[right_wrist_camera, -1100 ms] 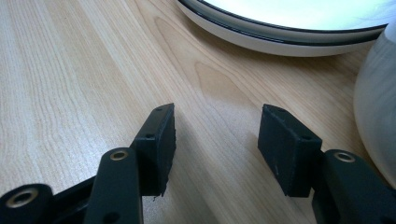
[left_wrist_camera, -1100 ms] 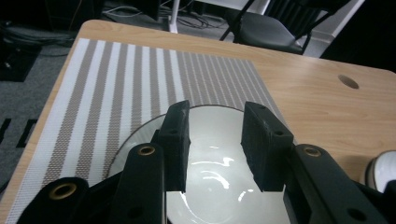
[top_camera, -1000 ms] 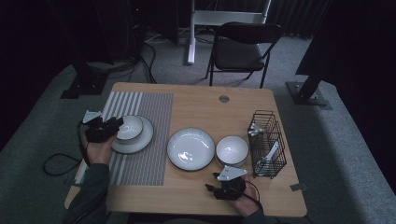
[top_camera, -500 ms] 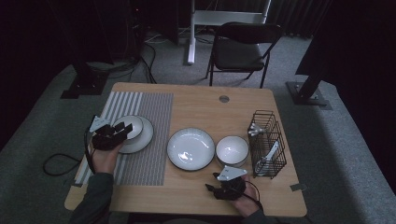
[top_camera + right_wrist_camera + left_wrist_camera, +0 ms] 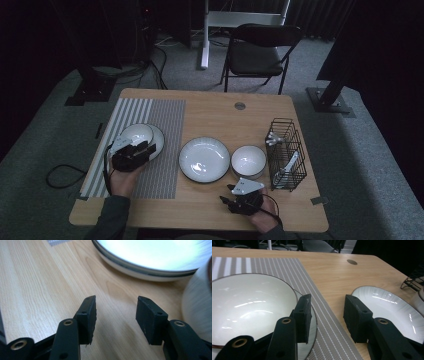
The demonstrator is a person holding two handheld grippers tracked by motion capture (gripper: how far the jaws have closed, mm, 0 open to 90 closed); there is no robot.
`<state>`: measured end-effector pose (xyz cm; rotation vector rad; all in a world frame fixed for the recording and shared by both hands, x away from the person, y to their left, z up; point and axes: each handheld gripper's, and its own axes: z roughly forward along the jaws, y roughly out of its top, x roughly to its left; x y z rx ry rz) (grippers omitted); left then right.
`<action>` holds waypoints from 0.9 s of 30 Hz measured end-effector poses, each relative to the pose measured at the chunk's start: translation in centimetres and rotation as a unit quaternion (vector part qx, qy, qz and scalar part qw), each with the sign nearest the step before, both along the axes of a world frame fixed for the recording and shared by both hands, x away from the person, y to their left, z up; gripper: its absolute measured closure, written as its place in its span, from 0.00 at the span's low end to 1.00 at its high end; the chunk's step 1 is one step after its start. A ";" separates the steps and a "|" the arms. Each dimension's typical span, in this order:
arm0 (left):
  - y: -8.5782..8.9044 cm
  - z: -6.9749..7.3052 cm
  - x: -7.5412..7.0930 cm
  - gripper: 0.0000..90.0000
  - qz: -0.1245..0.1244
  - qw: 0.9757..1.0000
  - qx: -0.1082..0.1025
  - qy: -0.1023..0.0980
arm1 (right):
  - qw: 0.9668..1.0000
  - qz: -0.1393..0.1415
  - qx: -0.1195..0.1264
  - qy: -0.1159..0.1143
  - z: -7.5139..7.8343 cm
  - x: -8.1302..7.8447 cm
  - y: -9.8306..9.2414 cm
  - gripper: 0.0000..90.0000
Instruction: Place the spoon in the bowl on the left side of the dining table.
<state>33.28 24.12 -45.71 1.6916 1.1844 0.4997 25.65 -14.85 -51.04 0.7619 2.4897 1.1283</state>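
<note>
The left claw [image 5: 144,148], jaws spread and just opening wider with nothing between them, has drawn back from the small bowl [image 5: 136,135], now resting on its plate [image 5: 158,141] on the placemat [image 5: 160,120]; placement looks finished.

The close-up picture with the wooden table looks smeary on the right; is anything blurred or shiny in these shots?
Right gripper view: the small bowl at the right edge is blurred and the big plate glares white. Left gripper view: sharp, with light streaks on the bowl. High view: dim, dark surroundings.

wooden bench [image 5: 210,112] w/ striped mat [image 5: 160,120] on left, big plate [image 5: 204,159], small bowl [image 5: 248,161], wire rack [image 5: 286,152] at right.
</note>
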 end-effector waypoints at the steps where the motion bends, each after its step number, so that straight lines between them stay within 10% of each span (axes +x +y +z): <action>1: -0.1 0.0 -0.1 0.65 0.000 1.000 0.001 -0.001 | 1.000 0.000 0.001 -0.004 0.3 0.0 -0.1 0.56; 27: -2.7 -3.7 -2.0 0.64 -0.035 0.999 0.031 0.018 | 0.997 -0.012 0.024 -0.077 9.1 -0.2 -1.8 0.62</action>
